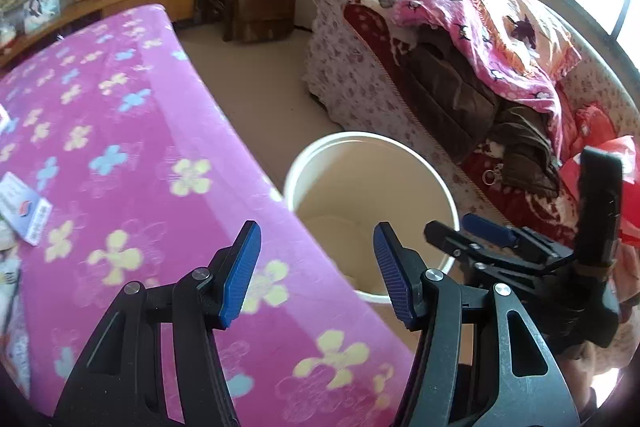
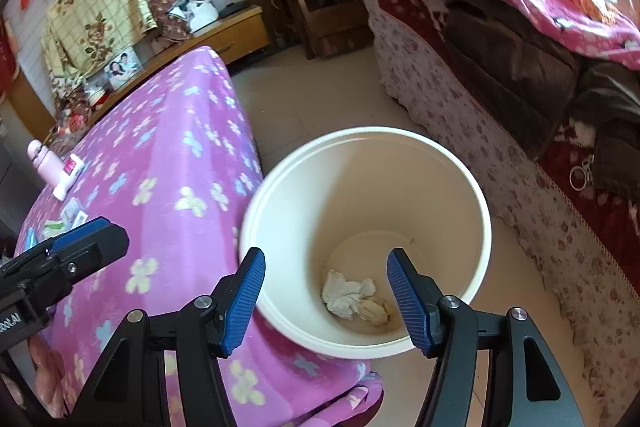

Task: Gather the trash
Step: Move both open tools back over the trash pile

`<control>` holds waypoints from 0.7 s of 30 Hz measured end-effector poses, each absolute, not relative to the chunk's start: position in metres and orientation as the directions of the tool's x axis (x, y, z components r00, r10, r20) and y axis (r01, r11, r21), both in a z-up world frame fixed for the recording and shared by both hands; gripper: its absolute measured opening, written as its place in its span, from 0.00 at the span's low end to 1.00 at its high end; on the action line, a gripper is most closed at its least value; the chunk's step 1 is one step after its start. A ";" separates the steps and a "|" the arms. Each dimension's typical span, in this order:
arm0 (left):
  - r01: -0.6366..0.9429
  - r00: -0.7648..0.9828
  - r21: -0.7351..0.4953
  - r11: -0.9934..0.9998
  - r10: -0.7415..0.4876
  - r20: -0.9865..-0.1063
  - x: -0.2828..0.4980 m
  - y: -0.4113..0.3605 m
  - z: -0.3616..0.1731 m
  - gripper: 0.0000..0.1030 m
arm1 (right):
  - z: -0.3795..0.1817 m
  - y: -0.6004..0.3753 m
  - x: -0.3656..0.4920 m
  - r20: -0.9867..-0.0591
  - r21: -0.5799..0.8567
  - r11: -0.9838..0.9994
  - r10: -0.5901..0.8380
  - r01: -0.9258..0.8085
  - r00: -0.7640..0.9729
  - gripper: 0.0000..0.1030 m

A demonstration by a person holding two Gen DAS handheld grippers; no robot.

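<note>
Trash (image 2: 354, 297), crumpled paper wads, is lying at the bottom of the white bin (image 2: 476, 195), which is standing on the floor just beside the flowered tabletop (image 2: 168, 163) for easy dropping. Right gripper (image 2: 326, 301) and left gripper (image 1: 316, 273) are hovering above it, fingers parted and empty, apparently after release.

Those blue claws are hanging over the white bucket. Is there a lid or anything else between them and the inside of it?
Nothing visible is. The white bucket has no lid, and the right gripper stands open with nothing between its fingers, so you look straight down to the crumpled tissues on the bottom. The left gripper is open and empty too.
</note>
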State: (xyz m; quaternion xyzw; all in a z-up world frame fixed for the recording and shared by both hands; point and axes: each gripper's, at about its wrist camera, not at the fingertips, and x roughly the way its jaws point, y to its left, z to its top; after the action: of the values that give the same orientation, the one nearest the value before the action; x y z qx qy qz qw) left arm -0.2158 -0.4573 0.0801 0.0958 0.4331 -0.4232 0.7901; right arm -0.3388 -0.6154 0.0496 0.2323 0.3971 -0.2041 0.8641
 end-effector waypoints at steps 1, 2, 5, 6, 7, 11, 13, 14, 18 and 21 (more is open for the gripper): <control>0.749 0.279 -0.205 0.629 -0.581 -0.764 -0.217 -0.453 0.082 0.56 | 0.054 -0.611 -0.338 -0.778 0.236 0.814 -0.169 0.531 0.605 0.60; 0.748 0.287 -0.199 0.633 -0.579 -0.763 -0.218 -0.448 0.082 0.56 | 0.057 -0.608 -0.337 -0.776 0.234 0.817 -0.169 0.526 0.608 0.60; 0.737 0.309 -0.185 0.650 -0.568 -0.763 -0.218 -0.434 0.086 0.56 | 0.066 -0.597 -0.334 -0.767 0.233 0.829 -0.165 0.509 0.620 0.61; 0.731 0.316 -0.184 0.657 -0.566 -0.761 -0.217 -0.428 0.088 0.56 | 0.069 -0.592 -0.333 -0.765 0.232 0.833 -0.163 0.502 0.624 0.61; 0.726 0.322 -0.183 0.663 -0.563 -0.761 -0.217 -0.424 0.089 0.56 | 0.072 -0.588 -0.331 -0.762 0.230 0.838 -0.161 0.494 0.627 0.62; 0.703 0.346 -0.181 0.688 -0.553 -0.758 -0.215 -0.401 0.096 0.56 | 0.081 -0.570 -0.325 -0.753 0.226 0.858 -0.146 0.461 0.642 0.65; 0.693 0.362 -0.174 0.700 -0.546 -0.755 -0.214 -0.389 0.099 0.56 | 0.085 -0.560 -0.322 -0.749 0.229 0.867 -0.133 0.442 0.649 0.65; 0.688 0.371 -0.169 0.706 -0.542 -0.754 -0.214 -0.382 0.101 0.56 | 0.087 -0.555 -0.320 -0.747 0.230 0.872 -0.127 0.432 0.653 0.66; 0.666 0.402 -0.150 0.731 -0.520 -0.753 -0.212 -0.354 0.107 0.56 | 0.093 -0.533 -0.310 -0.740 0.234 0.892 -0.096 0.388 0.666 0.66; 0.643 0.420 -0.148 0.751 -0.508 -0.752 -0.207 -0.330 0.112 0.56 | 0.095 -0.516 -0.300 -0.735 0.249 0.903 -0.059 0.349 0.676 0.66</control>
State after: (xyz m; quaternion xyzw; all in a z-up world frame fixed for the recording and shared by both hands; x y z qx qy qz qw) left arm -0.2069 -0.3301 0.1123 0.0815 0.4152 -0.3431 0.8386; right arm -0.3004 -0.5164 0.0954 0.1879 0.3863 -0.1139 0.8958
